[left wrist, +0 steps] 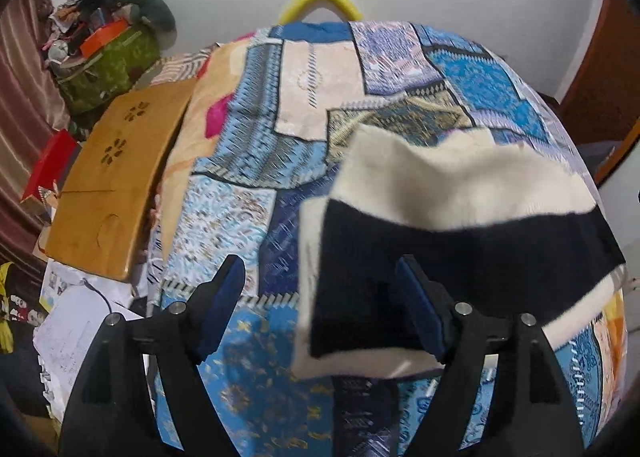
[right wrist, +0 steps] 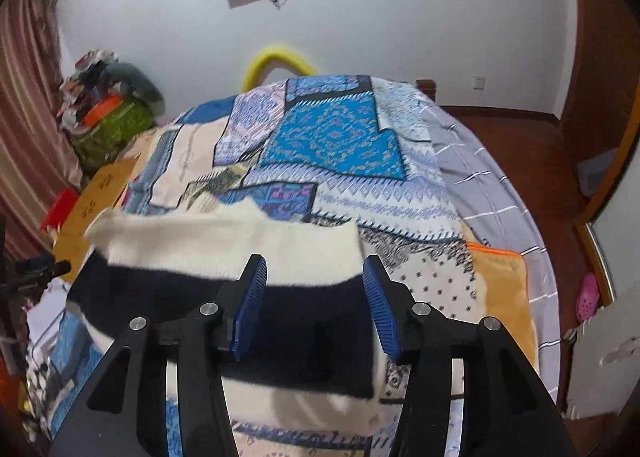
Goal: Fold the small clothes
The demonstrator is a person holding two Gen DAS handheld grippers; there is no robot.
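Jaws of both grippers stand wide apart, gripping nothing. Ahead of the left gripper (left wrist: 320, 309), a cream-and-black striped garment (left wrist: 460, 217) lies on the patchwork bedspread (left wrist: 240, 209), covering the bed, its long axis running crosswise. In the right gripper (right wrist: 316, 305) view, the garment's black band spans between and beyond both jaws.

Two close wrist views, shared bedspread (left wrist: 256, 161)
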